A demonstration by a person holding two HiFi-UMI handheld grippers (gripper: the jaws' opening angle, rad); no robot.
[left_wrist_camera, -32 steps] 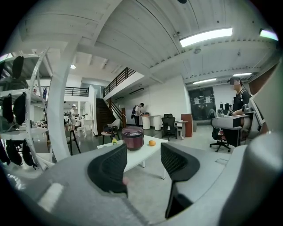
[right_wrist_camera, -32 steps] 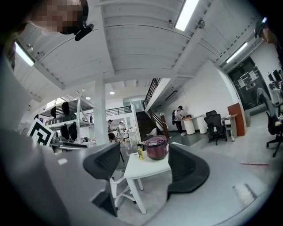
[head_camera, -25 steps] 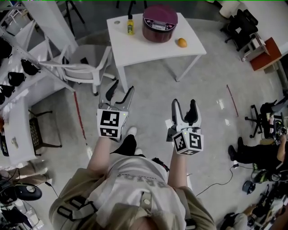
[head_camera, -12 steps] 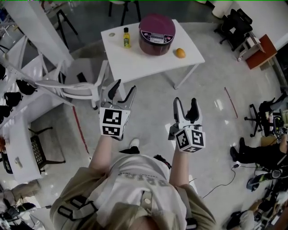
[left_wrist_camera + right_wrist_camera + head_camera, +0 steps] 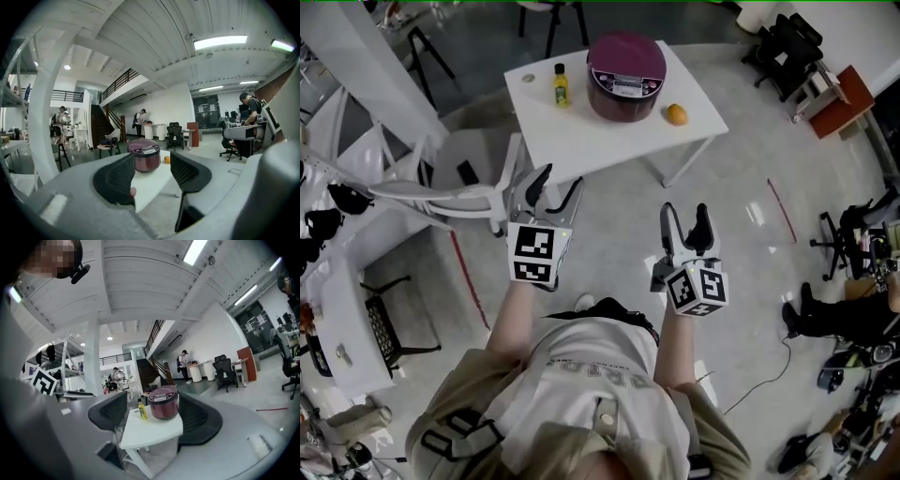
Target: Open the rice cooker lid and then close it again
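**Approach stage, lid untouched.** The cooker stands closed at the far side of the tabletop. It is well apart from both grippers, which hang over the floor short of the near edge.

- **Left gripper**: fingers apart, nothing between them.
- **Right gripper**: fingers apart, likewise empty.

**Hazards, as judged:**
- A left-hand reach could tip the bottle, which stands just left of the cooker.
- A right-hand reach could roll the orange off the tabletop.
- The lid release is too small to make out, so a misplaced press may shove the cooker back rather than open it.
- The chair by the near-left corner could catch the left arm.
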